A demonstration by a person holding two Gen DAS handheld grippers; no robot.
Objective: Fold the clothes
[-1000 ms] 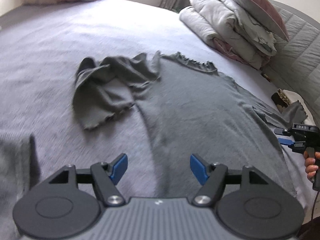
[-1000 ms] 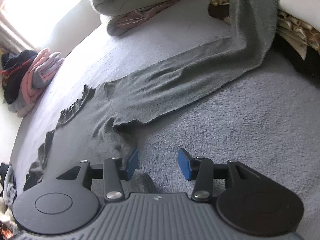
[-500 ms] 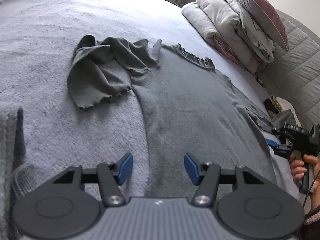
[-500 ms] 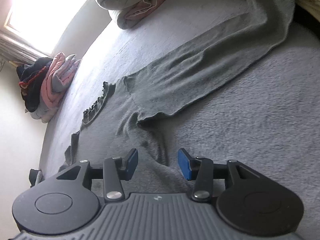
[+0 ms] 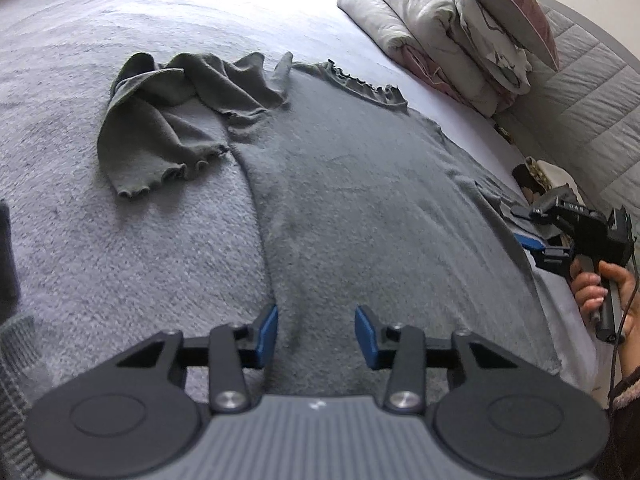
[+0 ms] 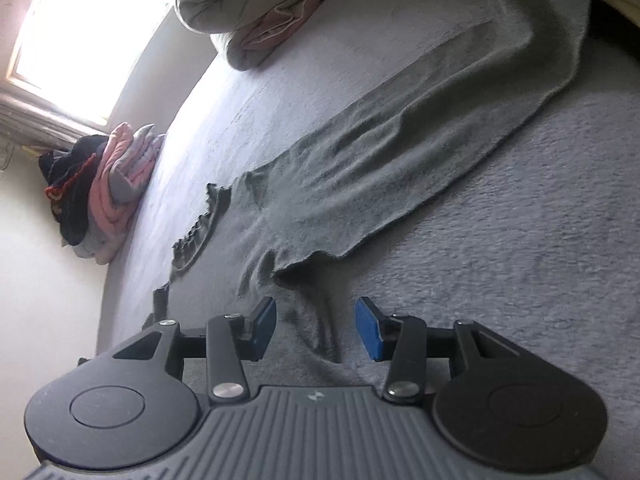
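A dark grey long-sleeved top [image 5: 360, 200] lies flat on the bed, frilled neckline [image 5: 360, 84] at the far end. Its left sleeve [image 5: 168, 128] is crumpled beside the body. Its right sleeve [image 6: 420, 152] stretches straight out. My left gripper [image 5: 316, 334] is open and empty, low over the top's left side seam near the hem. My right gripper [image 6: 316, 324] is open and empty, its jaws on either side of the fabric at the right armpit; it also shows in the left wrist view [image 5: 532, 228], at the top's right edge.
The bed has a grey fleece cover [image 5: 120, 260]. Folded bedding and a pillow [image 5: 460, 28] are stacked at the headboard. A pile of folded clothes [image 6: 100, 192] sits at the far edge near the window. More items [image 5: 536, 176] lie by the right sleeve's end.
Both grippers have come down and closer to the top. The left has moved in over the left side seam with its jaws narrower. The right has tilted and advanced to the armpit.
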